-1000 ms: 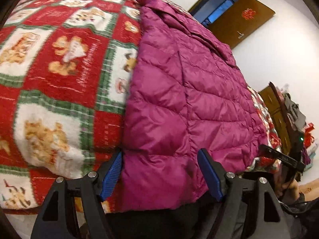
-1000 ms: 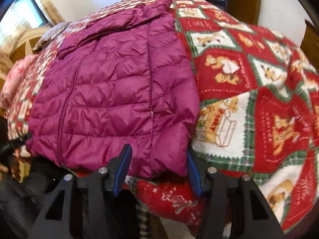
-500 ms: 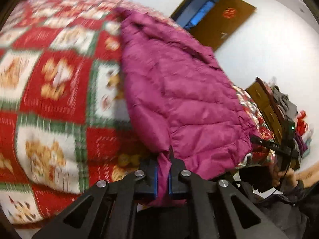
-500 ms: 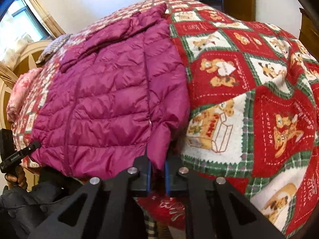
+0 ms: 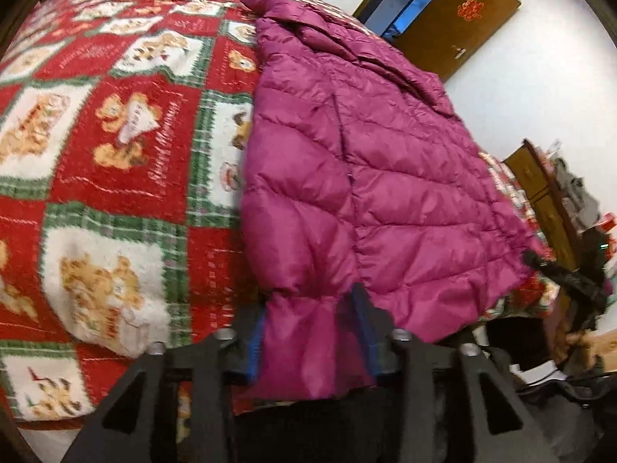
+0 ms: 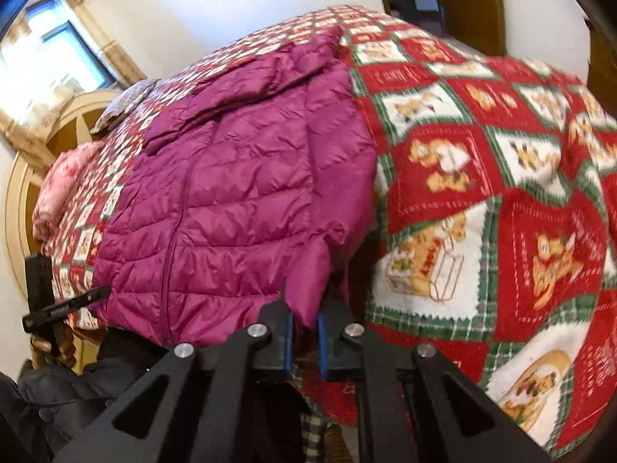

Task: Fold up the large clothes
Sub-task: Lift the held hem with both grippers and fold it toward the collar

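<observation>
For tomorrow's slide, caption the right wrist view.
Right gripper pinches the magenta puffer jacket hem at the edge of a teddy-bear blanket.

One magenta quilted down jacket (image 5: pixel 385 177); one red, green and white teddy-bear patterned fleece blanket (image 5: pixel 115 146); two black two-finger grippers with blue pads, left (image 5: pixel 310 341) and right (image 6: pixel 304 341); one brown wooden door (image 5: pixel 459 19); one pink bundled cloth (image 6: pixel 61 189); one curtained window (image 6: pixel 58 50).
</observation>
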Demonstrator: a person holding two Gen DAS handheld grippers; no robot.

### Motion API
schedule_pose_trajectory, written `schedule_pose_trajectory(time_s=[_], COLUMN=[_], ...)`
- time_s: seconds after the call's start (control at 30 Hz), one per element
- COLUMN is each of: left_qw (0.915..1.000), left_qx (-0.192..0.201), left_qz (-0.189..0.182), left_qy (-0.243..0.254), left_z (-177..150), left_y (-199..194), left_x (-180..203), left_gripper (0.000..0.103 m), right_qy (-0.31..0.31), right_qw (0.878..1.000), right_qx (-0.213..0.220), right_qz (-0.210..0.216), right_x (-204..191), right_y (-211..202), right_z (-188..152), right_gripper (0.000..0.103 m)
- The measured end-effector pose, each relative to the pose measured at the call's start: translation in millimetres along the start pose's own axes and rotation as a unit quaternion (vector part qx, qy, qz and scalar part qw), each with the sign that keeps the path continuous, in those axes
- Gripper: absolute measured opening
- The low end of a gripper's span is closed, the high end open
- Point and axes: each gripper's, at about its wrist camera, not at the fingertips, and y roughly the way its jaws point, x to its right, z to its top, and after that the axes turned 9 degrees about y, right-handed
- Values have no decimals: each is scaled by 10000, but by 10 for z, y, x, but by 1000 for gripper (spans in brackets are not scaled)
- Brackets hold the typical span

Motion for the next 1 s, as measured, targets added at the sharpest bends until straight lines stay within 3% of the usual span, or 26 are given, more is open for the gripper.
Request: schedule_pose_trajectory(time_s=[0.07,0.13,0.27,0.33,0.4,0.53,0.6,0.8,0.9,1.0], left_qw=[9998,9995,9992,9976,9925,9843,9771,9420,9323,9293], left_qx=[210,282,310,449,731,1163,1439,2224,2412,2531], left_qz=[4,66,-140,-478,-950,-1256,-1480,-2316,-2416,-2392], left_qy=[20,110,232,218,242,439,514,974,1198,1232], left_z=[-28,-36,10,51,113,238,294,363,414,502], left_y=[-24,-33,-69,-114,-250,-530,-708,-1243,-1399,-1503], left_x=[11,24,70,102,144,212,238,369,438,462], left_gripper=[45,6,3,2,2,2,2,2,2,2], right_qy=[146,169,62,-106,-238,-357,-265,-62,30,53], right_qw=[9999,9998,9986,9972,9959,9919,9890,9795,9764,9745], right_qx=[-52,-65,74,198,322,600,707,1091,1167,1246], right_qz=[28,87,515,719,814,1062,1275,1691,1817,1863], right_x=[58,57,-35,-143,-230,-343,-325,-289,-288,-297], right_y=[22,13,-111,-214,-299,-524,-626,-953,-1011,-1066], right_z=[0,-8,5,13,13,44,69,143,175,207], right_gripper=[12,12,12,12,12,12,11,11,11,11])
